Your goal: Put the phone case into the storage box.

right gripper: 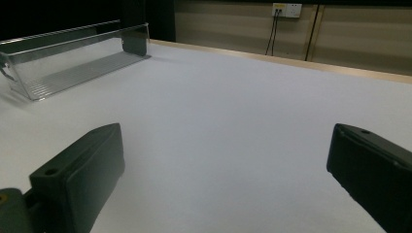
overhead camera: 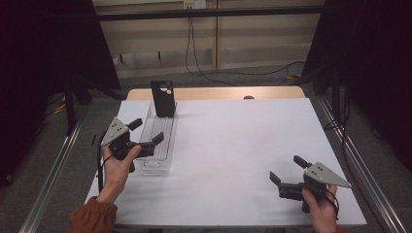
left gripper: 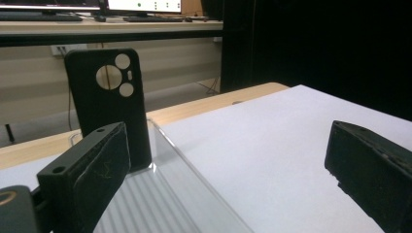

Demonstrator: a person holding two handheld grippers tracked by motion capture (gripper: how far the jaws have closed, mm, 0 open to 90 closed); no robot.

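Note:
A black phone case (overhead camera: 163, 98) stands upright at the far end of a clear plastic tray (overhead camera: 156, 145) on the left of the white table. In the left gripper view the phone case (left gripper: 109, 104) shows its round camera cut-outs, with the tray (left gripper: 160, 199) running toward it. My left gripper (overhead camera: 146, 131) hovers over the tray's near half, open, nothing between its jaws. My right gripper (overhead camera: 287, 169) sits low at the front right of the table, open and holding nothing. The tray (right gripper: 73, 65) lies far left in the right gripper view.
The white table top (overhead camera: 233, 145) has a wooden strip (overhead camera: 218, 93) along its far edge. Metal rails (overhead camera: 48, 170) run down both sides of the table. Cables (overhead camera: 194, 58) hang from the wall behind. Dark curtains stand at both sides.

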